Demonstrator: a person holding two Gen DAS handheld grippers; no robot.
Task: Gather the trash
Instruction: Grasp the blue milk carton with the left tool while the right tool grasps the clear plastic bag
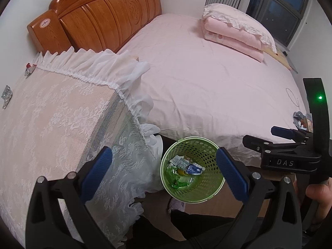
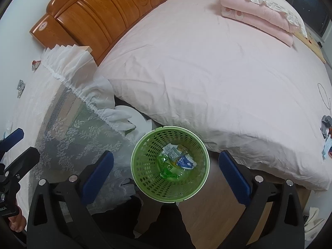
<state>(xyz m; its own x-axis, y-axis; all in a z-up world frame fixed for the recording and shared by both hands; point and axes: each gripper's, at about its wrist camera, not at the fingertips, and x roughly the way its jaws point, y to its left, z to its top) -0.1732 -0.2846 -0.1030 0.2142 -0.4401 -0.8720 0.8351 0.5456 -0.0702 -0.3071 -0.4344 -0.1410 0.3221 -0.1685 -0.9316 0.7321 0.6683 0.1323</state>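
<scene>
A green perforated basket stands on the floor between the bed and a lace-covered table. In it lie crumpled wrappers. My left gripper hangs above and just left of it, open and empty. My right gripper is straight over the basket, also open with nothing between its blue pads. Loose trash lies on the table: a red-and-silver wrapper and a silver one. More wrappers lie on the bed's near right edge.
The pink bed fills the middle, with a wooden headboard and folded bedding at the far side. The lace-covered table stands at left. In the left wrist view the right gripper is at right, a hand below it.
</scene>
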